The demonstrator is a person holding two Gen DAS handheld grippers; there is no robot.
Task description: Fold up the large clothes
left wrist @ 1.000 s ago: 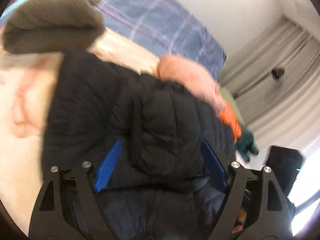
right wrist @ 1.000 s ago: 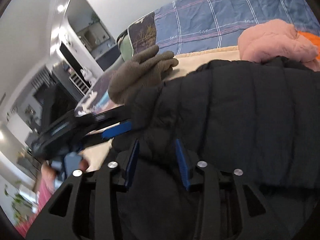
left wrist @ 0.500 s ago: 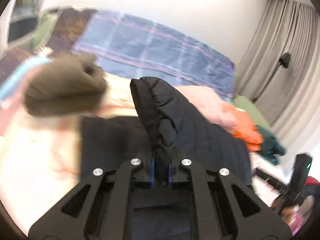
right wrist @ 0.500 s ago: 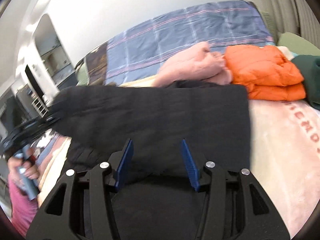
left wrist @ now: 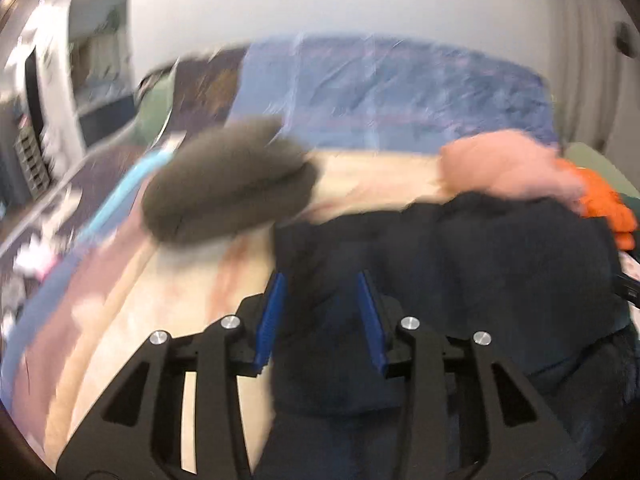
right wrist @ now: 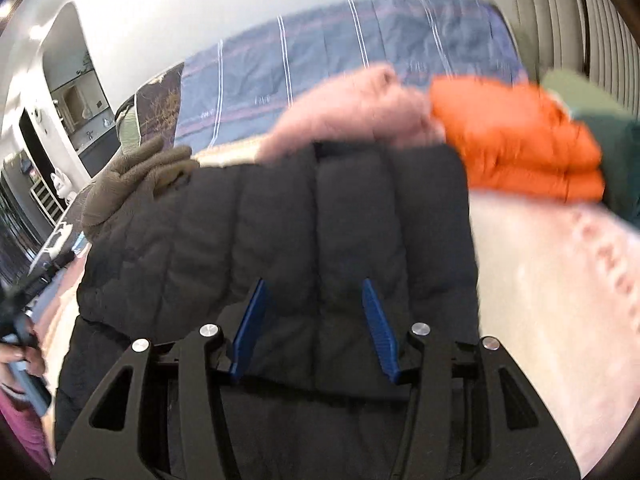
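A black quilted puffer jacket (right wrist: pixel 320 232) lies folded on the bed; it also shows in the left wrist view (left wrist: pixel 480 264). My left gripper (left wrist: pixel 320 308) is open, its blue fingers (left wrist: pixel 270 320) straddling the jacket's left corner, with black fabric between them. My right gripper (right wrist: pixel 316 320) is open, its blue fingers (right wrist: pixel 378 332) resting over the jacket's near fold, gripping nothing.
A brown fleece bundle (left wrist: pixel 228 184) lies left of the jacket. A pink fleece (right wrist: pixel 352 116), a folded orange jacket (right wrist: pixel 520 144) and a green garment (right wrist: pixel 616 160) sit behind and right. A blue plaid blanket (right wrist: pixel 340 60) covers the far bed. A pale pink blanket (right wrist: pixel 560 300) lies right.
My left gripper was shut on a raised jacket flap half a second ago; it has opened and the flap lies down. The right gripper stayed open over the jacket.
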